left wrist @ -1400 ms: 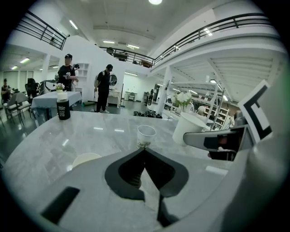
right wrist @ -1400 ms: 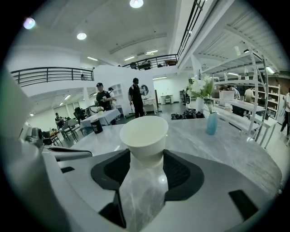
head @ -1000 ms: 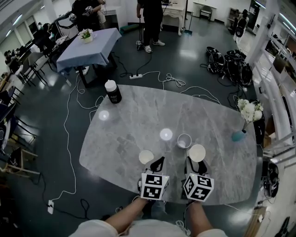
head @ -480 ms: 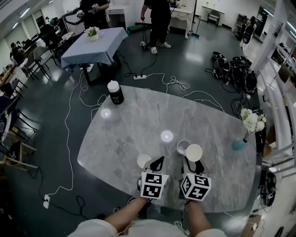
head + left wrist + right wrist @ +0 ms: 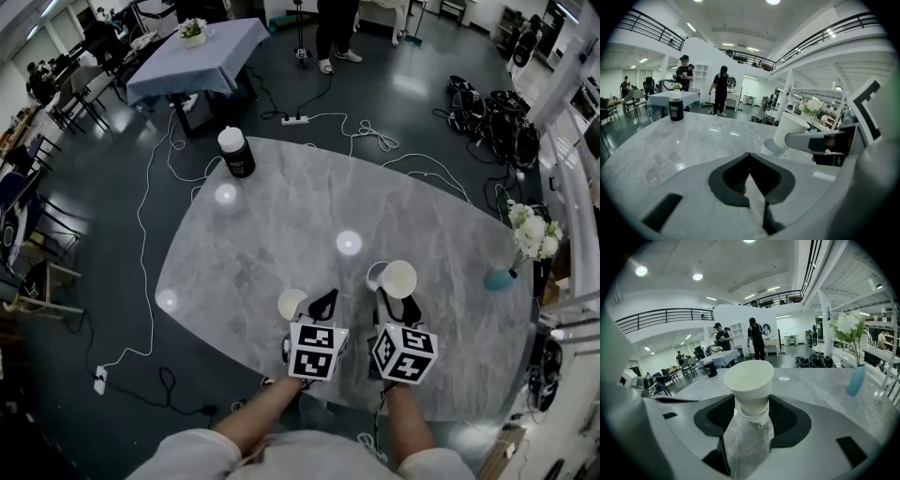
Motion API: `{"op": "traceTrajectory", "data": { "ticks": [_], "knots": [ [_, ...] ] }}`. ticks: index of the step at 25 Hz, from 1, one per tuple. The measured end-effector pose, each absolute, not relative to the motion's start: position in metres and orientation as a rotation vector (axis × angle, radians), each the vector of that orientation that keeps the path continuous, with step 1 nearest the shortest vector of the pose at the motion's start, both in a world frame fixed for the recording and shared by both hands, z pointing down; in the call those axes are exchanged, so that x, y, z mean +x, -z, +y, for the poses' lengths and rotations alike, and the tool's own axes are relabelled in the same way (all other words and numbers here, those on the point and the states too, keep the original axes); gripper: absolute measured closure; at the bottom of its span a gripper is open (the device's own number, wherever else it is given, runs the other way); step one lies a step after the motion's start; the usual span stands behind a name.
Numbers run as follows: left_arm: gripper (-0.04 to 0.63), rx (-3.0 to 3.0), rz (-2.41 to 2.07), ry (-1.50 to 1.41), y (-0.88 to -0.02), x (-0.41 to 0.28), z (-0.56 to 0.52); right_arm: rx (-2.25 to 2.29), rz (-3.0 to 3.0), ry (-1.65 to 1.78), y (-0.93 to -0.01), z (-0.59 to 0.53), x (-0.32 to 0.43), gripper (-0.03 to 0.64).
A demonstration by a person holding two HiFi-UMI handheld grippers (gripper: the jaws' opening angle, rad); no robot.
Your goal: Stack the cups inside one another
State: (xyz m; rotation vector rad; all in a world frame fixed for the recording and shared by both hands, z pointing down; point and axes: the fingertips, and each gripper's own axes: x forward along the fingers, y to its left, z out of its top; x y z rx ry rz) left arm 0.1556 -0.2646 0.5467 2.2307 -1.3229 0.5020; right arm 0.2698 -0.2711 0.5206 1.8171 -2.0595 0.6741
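R tongs (image 5: pixel 395 302) clamped on white cup (image 5: pixel 399 278) — by table cup (image 5: pixel 373 275), L tongs (image 5: pixel 324 304) closed, third cup (image 5: pixel 292 303) beside

no word I can truly read, white lettering on the label of the black bottle (image 5: pixel 675 108) on my table (image 5: pixel 670 145), too small to make out, faint print low on the cup (image 5: pixel 749 380) in my right tool (image 5: pixel 397 302), illegible, black-and-white square markers on the cubes (image 5: pixel 316 352) of that and my left tool (image 5: pixel 322 305), patterns only

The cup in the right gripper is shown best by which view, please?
The right gripper view: the cup fills the centre, gripped between the jaws. The head view shows it small from above; the left gripper view shows it side-on.
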Motion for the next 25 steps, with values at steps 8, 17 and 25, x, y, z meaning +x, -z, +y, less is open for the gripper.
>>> {"op": "traceTrajectory", "data": {
  "ticks": [8, 17, 25],
  "knots": [
    [0.600, 2.203, -1.339, -0.508, -0.555, 0.159, -0.269, 1.763, -2.072, -0.699, -0.535, -0.279, 0.268, 0.408],
    [0.600, 2.186, -1.348, -0.512, -0.560, 0.158, -0.268, 1.736, -2.080, -0.703, -0.544, -0.283, 0.265, 0.408],
    [0.600, 2.188, -1.349, -0.510, -0.558, 0.155, -0.265, 1.738, -2.089, -0.771, -0.552, -0.279, 0.261, 0.376]
  ]
}}
